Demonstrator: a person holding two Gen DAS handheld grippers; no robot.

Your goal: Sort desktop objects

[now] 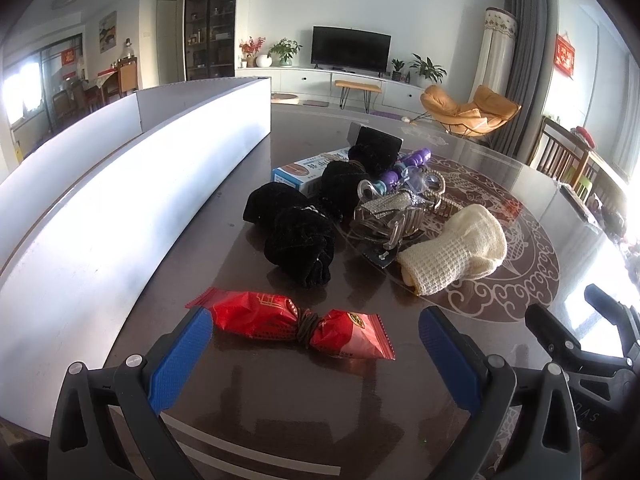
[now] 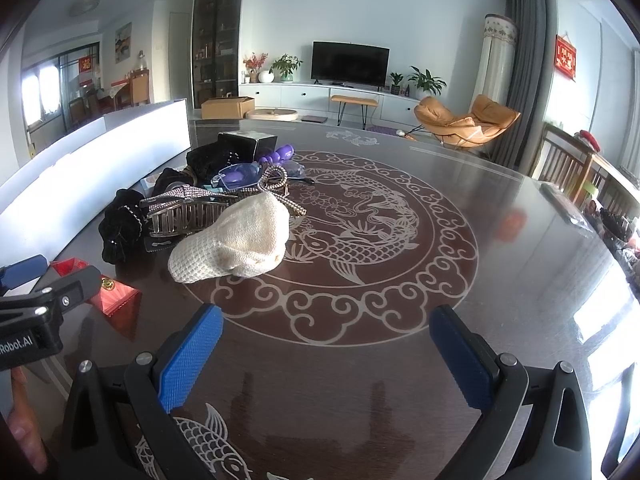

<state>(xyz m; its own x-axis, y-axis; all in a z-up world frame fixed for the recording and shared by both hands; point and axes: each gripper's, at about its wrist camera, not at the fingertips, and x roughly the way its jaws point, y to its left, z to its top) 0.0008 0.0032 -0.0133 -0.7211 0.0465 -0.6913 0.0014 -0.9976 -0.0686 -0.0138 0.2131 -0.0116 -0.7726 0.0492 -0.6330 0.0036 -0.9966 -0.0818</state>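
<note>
Red snack packet [image 1: 292, 328], black scrunchies [image 1: 298, 240], cream knit cloth [image 1: 456, 254].

I'm in a home living room: television [image 2: 350, 62] on a long white cabinet [image 2: 320, 98], potted plants [image 2: 426, 78], tan lounge chair [image 2: 466, 120], grey curtain [image 2: 524, 68], dark fish-patterned table [image 2: 500, 240].

Free room and obstacles. Bare dark table [image 2: 500, 240] lies right of the clutter, open to approach. A white box wall [image 1: 120, 200] bounds the left. The red snack packet [image 1: 292, 322] lies just ahead of the left gripper [image 1: 316, 340], before black scrunchies [image 1: 298, 236], hair claw [image 1: 384, 216] and cream cloth [image 1: 456, 252].
</note>
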